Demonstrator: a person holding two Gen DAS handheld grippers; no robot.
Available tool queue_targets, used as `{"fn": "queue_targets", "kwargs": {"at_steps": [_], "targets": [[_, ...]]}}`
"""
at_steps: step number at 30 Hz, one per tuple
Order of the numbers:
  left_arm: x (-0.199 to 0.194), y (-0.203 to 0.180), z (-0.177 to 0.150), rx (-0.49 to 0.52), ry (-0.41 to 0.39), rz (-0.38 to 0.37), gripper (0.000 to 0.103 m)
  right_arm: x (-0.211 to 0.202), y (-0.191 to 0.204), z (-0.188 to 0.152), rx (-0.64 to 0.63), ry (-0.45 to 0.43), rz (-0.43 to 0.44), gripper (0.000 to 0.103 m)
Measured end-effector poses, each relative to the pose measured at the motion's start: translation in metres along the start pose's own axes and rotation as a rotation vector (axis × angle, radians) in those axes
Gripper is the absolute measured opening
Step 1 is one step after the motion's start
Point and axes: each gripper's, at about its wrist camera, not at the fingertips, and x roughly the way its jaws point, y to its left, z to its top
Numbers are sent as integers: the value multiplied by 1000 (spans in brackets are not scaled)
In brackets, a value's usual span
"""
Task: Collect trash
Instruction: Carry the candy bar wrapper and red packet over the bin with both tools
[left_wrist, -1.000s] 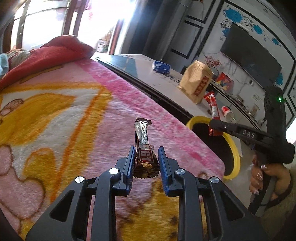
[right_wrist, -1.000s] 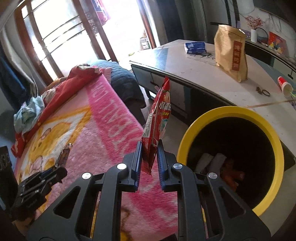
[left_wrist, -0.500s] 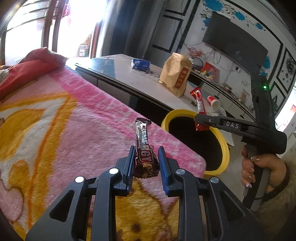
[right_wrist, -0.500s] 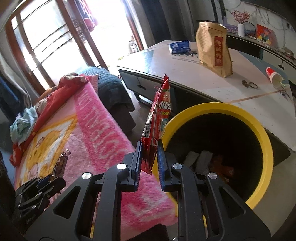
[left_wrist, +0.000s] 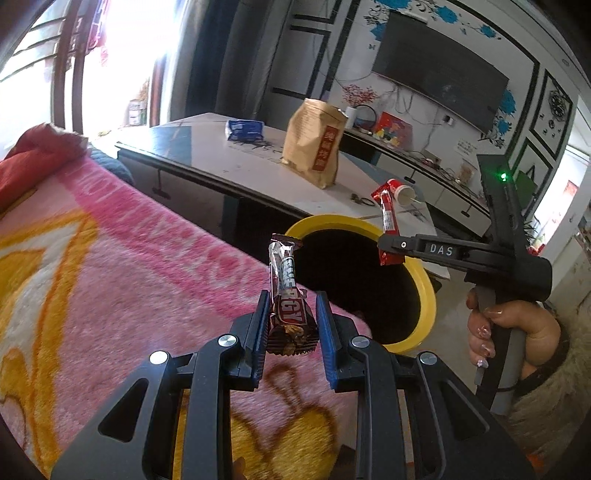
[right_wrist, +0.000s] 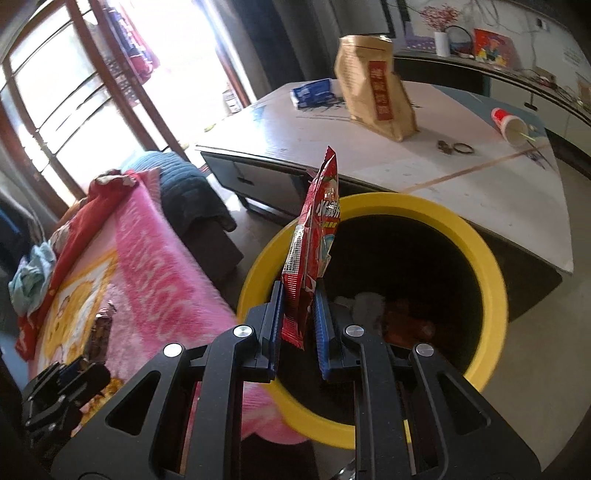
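Observation:
My left gripper (left_wrist: 291, 321) is shut on a brown chocolate bar wrapper (left_wrist: 288, 295), which stands upright over the edge of the pink blanket (left_wrist: 110, 258). My right gripper (right_wrist: 298, 314) is shut on a red snack wrapper (right_wrist: 314, 243), held upright above the near rim of the yellow bin (right_wrist: 495, 280). Trash lies at the bin's dark bottom. In the left wrist view the right gripper (left_wrist: 388, 249) with its red wrapper (left_wrist: 388, 225) hangs over the bin (left_wrist: 424, 291), held by a hand (left_wrist: 517, 332). The left gripper (right_wrist: 85, 369) with its bar (right_wrist: 101, 332) shows at the lower left of the right wrist view.
A low white table (right_wrist: 461, 177) stands behind the bin with a brown paper bag (right_wrist: 376, 92), a blue packet (right_wrist: 312, 92), a paper cup (right_wrist: 511, 125) and small rings (right_wrist: 456, 147). A bed with the pink blanket (right_wrist: 122, 273) and red bedding (right_wrist: 103, 199) lies left. A TV (left_wrist: 439, 81) hangs on the far wall.
Both grippers have moved toward the yellow bin, each keeping its wrapper. The right one now stands over the bin's rim; the left one has reached the blanket's edge beside the bin.

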Motion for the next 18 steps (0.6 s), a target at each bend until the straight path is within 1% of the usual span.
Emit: {"fn": "queue_targets", "kwargs": {"at_steps": [6, 11, 18], "targets": [[12, -16, 5, 36, 8, -22, 24, -1, -26, -4, 48, 2, -27, 11], [25, -28, 9, 71, 14, -44, 24, 1, -39, -8, 69, 18, -35, 11], [41, -41, 18, 95, 16, -65, 24, 4, -55, -17, 84, 39, -53, 11]]}}
